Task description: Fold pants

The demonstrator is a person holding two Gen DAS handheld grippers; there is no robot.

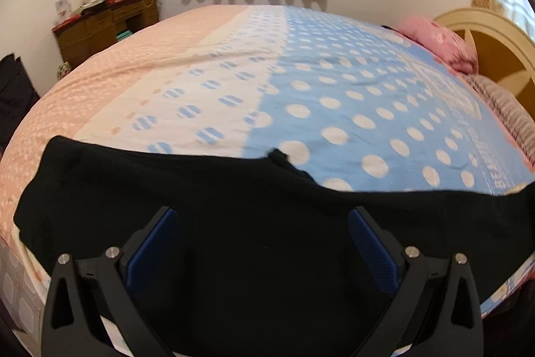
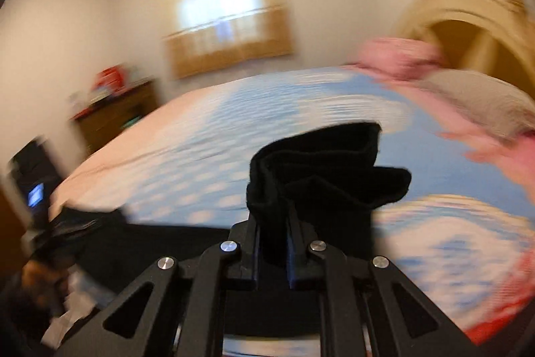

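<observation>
I judge the fold barely begun: the black knit pants [image 1: 234,223] lie spread along the near edge of the bed's blue polka-dot sheet [image 1: 367,96]. My right claw [image 2: 273,223] is clenched on a bunched end of them, lifted clear. My left claw [image 1: 262,243] hangs wide apart above the cloth, gripping nothing.

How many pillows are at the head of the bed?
2: a pink pillow by the headboard, and a striped pillow just in front of it. Others may be hidden beyond the frame edge.
</observation>
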